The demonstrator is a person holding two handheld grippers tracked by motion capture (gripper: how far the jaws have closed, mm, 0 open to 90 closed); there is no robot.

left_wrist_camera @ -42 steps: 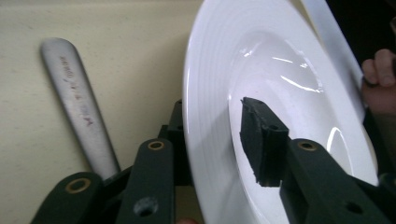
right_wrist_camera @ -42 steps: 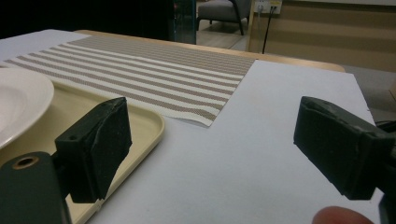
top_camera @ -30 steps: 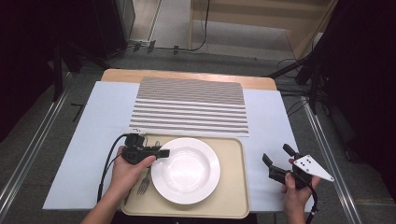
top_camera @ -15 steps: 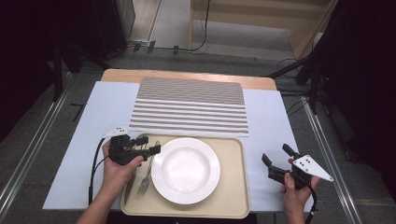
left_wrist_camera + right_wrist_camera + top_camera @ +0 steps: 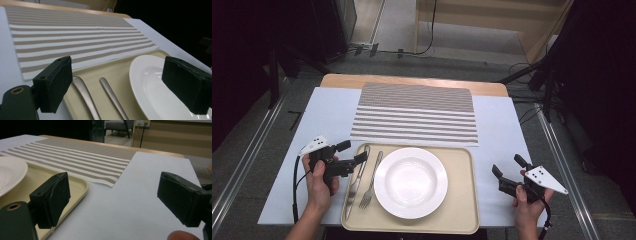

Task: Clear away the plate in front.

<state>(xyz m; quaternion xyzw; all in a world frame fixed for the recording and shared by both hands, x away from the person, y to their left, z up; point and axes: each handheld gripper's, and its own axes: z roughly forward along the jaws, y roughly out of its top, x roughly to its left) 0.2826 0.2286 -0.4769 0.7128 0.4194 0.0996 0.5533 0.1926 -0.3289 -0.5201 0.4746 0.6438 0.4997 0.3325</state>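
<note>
A white plate (image 5: 410, 181) sits in the middle of a beige tray (image 5: 462, 210). A spoon (image 5: 357, 175) and a fork (image 5: 372, 180) lie side by side on the tray, left of the plate. My left gripper (image 5: 352, 151) hovers at the tray's left edge, just beside the spoon's handle. Its jaws have just been opening and stand wide with nothing between them. In the left gripper view (image 5: 120, 85) the spoon handle (image 5: 85, 95), fork handle (image 5: 112, 96) and plate (image 5: 155, 87) lie beyond the pads. My right gripper (image 5: 508, 166) rests open to the right of the tray.
A striped placemat (image 5: 414, 115) lies flat behind the tray on the pale table cover (image 5: 507, 130). In the right gripper view the tray's corner (image 5: 77, 187) and the placemat (image 5: 80, 157) lie ahead. A dark floor with cables surrounds the table.
The left gripper has drawn back to the left, off the tray, and its jaws have opened. The right gripper has stayed put.
</note>
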